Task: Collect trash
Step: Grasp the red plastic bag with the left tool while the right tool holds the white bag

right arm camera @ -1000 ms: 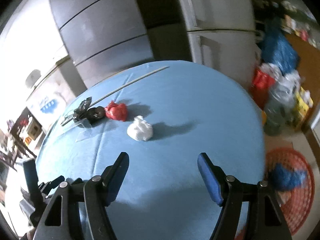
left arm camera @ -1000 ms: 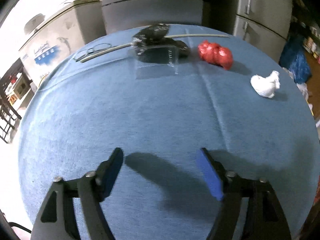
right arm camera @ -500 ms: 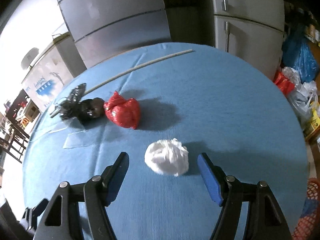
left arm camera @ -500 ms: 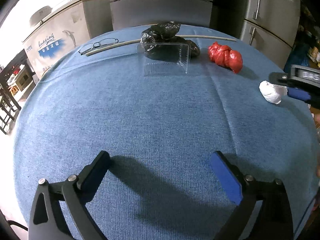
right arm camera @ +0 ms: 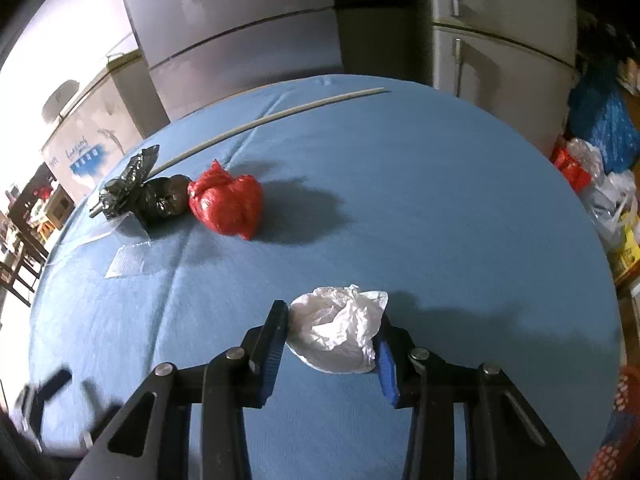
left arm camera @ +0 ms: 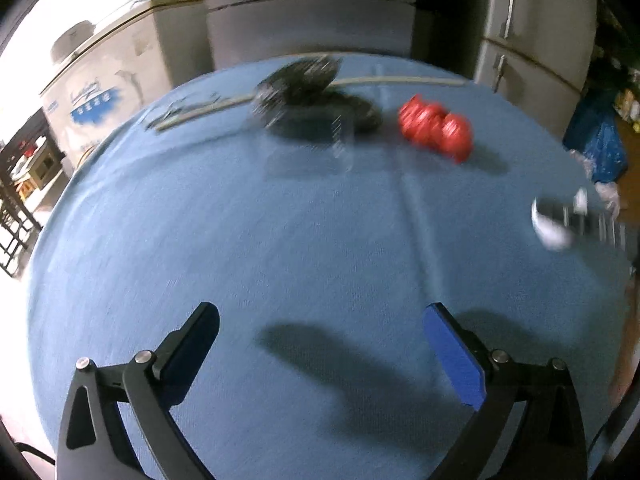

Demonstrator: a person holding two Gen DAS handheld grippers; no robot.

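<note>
On the round table's blue cloth [right arm camera: 440, 208] lies a crumpled white bag [right arm camera: 336, 332]. My right gripper [right arm camera: 332, 316] is closing on it, both pads touching its sides. Farther back lie a red bag [right arm camera: 226, 206], a black bag [right arm camera: 144, 194] and a clear plastic box [right arm camera: 124, 256]. The left wrist view is blurred. There my left gripper [left arm camera: 320, 312] stands wide open over bare cloth with nothing between its fingers. The red bag [left arm camera: 436, 128] and black bag [left arm camera: 312, 92] lie far ahead of it, the white bag [left arm camera: 550, 228] at the right edge.
A long pale stick [right arm camera: 272, 118] lies across the table's far side. Grey refrigerators [right arm camera: 500, 32] and a white chest freezer [left arm camera: 104, 92] stand behind the table. Bags are piled on the floor to the right [right arm camera: 604, 132], near a red basket [right arm camera: 624, 420].
My right gripper came down and forward to the white bag, and its jaws narrowed onto it. My left gripper's jaws spread wider and it shifted slightly over the cloth.
</note>
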